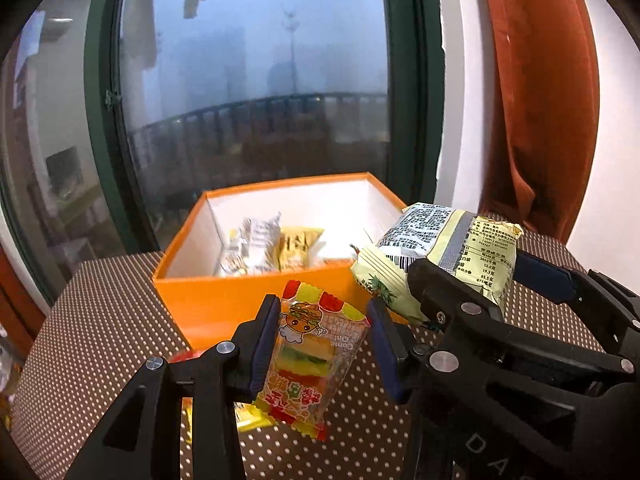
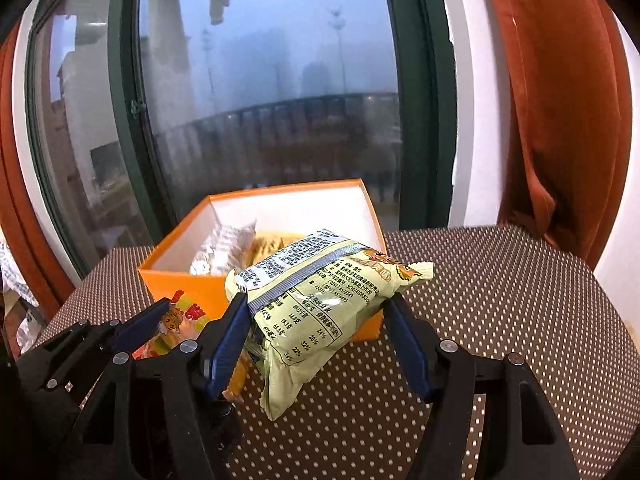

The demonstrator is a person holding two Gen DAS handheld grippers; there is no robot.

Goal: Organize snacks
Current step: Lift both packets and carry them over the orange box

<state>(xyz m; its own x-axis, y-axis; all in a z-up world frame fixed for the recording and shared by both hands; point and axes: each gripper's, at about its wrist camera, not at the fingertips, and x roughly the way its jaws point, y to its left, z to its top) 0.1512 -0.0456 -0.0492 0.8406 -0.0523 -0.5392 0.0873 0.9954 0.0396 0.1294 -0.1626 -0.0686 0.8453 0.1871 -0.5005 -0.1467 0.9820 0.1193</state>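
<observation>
My left gripper (image 1: pixel 324 320) is shut on a small clear candy packet with a burger picture (image 1: pixel 310 356) and holds it above the table, just in front of the orange box (image 1: pixel 224 300). My right gripper (image 2: pixel 316 320) is shut on a pale green snack bag (image 2: pixel 320 308) printed with black text, held at the box's near right corner. That bag also shows in the left wrist view (image 1: pixel 440 256). The candy packet shows at the left of the right wrist view (image 2: pixel 176 320). The box holds a silver packet (image 1: pixel 252 244) and a yellow packet (image 1: pixel 296 248).
The box stands on a brown table with white dots (image 2: pixel 500 300), near its far edge by a large window (image 1: pixel 256 80). An orange-red curtain (image 2: pixel 560 120) hangs at the right. More yellow and red wrappers (image 1: pixel 244 420) lie on the table under my left gripper.
</observation>
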